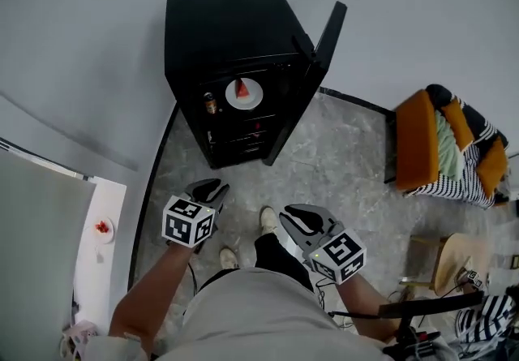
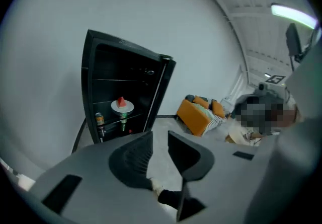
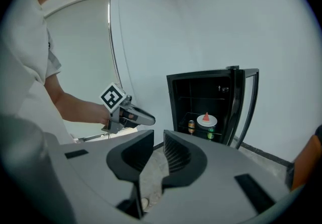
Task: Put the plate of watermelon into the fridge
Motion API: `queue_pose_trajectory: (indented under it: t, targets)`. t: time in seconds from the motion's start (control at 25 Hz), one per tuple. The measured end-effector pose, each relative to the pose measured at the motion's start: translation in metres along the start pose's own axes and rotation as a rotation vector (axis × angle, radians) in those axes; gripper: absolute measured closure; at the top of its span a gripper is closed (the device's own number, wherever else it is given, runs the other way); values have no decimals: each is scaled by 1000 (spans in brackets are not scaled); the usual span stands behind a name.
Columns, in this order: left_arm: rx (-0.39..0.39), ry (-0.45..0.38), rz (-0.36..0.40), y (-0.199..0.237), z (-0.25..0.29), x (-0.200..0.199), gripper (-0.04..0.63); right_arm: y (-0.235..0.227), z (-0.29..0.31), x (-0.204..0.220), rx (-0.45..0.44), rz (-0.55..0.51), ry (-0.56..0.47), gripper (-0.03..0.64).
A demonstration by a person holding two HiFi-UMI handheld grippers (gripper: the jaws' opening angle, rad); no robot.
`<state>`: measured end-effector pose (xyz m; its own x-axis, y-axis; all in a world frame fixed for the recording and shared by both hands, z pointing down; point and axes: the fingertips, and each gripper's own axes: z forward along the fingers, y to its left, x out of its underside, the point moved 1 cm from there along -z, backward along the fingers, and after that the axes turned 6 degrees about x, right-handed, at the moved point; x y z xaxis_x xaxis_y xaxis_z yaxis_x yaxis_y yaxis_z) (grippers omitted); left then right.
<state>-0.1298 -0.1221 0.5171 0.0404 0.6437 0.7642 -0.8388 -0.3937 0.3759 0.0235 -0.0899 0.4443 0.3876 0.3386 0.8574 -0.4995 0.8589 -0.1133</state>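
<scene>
Head view: I am holding my left gripper (image 1: pixel 212 189) and right gripper (image 1: pixel 296 217) well back from the open black box-shaped fridge (image 1: pixel 227 27), with the round white plate of red watermelon (image 1: pixel 244 94) sitting mid-way along its glass shelf (image 1: pixel 261 105). Left gripper view: jaws standing apart, gripping nothing. Right gripper view: jaws standing slightly parted, likewise empty.

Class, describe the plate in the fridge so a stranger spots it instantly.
Find the small black fridge standing open. Midway up inside sits a round white plate; unlike the small can beside it, it bears a red watermelon wedge.

Plain room: black fridge (image 1: pixel 231 35), orange armchair (image 1: pixel 416 140)
</scene>
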Motion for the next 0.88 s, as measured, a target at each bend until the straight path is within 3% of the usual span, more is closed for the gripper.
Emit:
queue_pose_trajectory:
  t: [0.2, 0.36, 0.88]
  targets:
    - [91, 26, 30, -49, -54, 25, 550, 36, -9, 5, -13, -25, -2, 566]
    - [156, 35, -9, -76, -88, 45, 581, 62, -12, 5, -26, -59, -5, 580]
    - [228, 46, -36, -108, -140, 88, 583, 126, -18, 3, -74, -117, -11, 595]
